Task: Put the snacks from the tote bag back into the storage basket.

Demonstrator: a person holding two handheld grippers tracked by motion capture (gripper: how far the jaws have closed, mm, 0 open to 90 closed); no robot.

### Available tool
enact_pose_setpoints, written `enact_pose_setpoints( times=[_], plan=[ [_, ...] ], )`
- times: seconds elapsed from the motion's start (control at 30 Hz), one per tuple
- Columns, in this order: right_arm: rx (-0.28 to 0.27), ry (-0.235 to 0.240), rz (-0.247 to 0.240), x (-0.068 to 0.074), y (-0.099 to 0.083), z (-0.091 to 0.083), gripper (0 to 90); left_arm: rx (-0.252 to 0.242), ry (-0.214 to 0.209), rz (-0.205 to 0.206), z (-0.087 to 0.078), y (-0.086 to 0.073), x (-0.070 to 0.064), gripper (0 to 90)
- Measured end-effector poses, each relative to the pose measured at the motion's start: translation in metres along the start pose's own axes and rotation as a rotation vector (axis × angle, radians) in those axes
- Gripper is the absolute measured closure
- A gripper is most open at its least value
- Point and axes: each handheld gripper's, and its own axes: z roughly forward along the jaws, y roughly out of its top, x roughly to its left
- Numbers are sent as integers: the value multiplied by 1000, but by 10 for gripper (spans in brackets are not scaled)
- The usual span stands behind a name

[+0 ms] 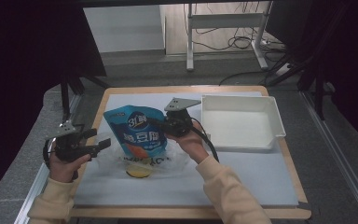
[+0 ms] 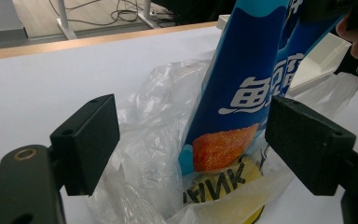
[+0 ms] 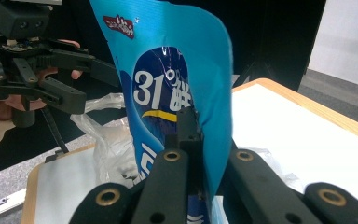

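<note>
Half the blue pouch [image 2: 242,93] sits hidden.

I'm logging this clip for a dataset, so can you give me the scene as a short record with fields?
surface: white sheet on a wooden table
held item: blue snack pouch, upright, its bottom inside the clear plastic bag
right gripper: jaws shut on the pouch's edge
left gripper: jaws open, empty, beside the bag and pointing at it
other item: white tray, empty, to the right of the pouch

One blue snack pouch [image 1: 137,130], one clear plastic bag [image 1: 168,162], one white tray [image 1: 241,122], two tongs
</note>
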Motion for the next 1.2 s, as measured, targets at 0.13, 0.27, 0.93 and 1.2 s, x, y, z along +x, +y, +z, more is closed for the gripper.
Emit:
enact_pose_setpoints(
  times=[0.13, 0.27, 0.93, 1.2],
  plan=[
    [-6, -1, 2, 1, 0, 1, 880, 0, -1, 1, 0, 0, 0, 181],
    [-9, -3, 6, 1, 0, 1, 881, 1, 0, -1, 1, 0, 0, 181],
    [-42, 7, 11, 15, 9, 11, 885, 1, 1, -5, 0, -1, 3, 181],
    [-56, 18, 13, 18, 13, 12, 886, 0, -3, -4, 0, -1, 3, 181]
  ],
)
